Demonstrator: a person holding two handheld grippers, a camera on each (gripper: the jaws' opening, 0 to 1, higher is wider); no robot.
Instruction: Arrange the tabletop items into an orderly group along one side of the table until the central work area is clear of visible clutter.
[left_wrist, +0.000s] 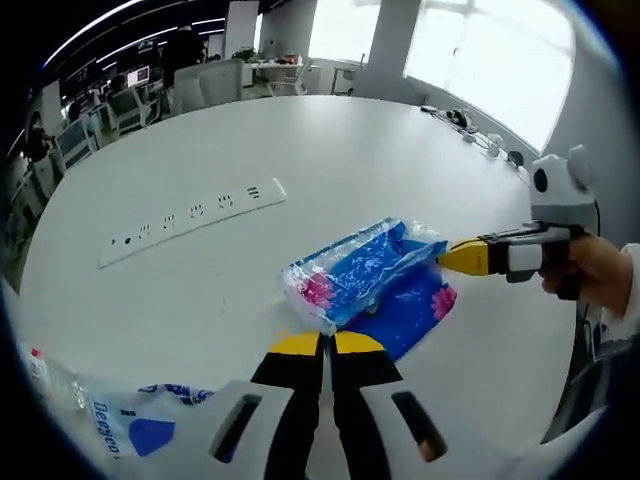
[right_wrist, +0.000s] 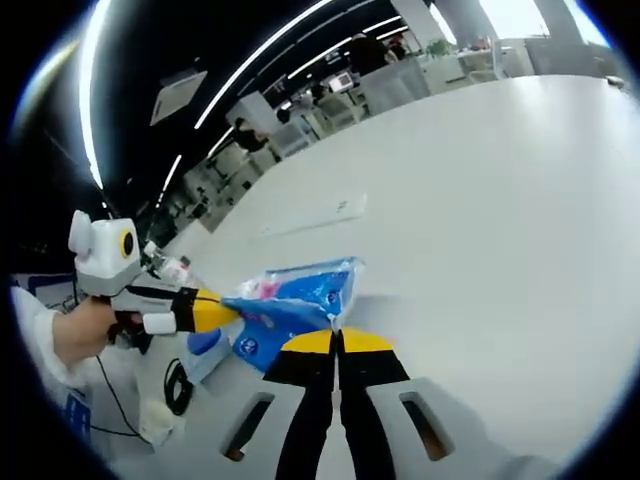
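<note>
Lying on the white table, the blue packet runs lengthwise between the grippers. Left gripper pinches its near corner, jaws closed; right gripper clamps the far end. Packet's print is unreadable.

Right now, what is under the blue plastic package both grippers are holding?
In the left gripper view, the blue plastic package is pinched by the left gripper and right gripper. A dark blue floral piece lies beneath it on the white table. What it covers cannot be seen.
</note>
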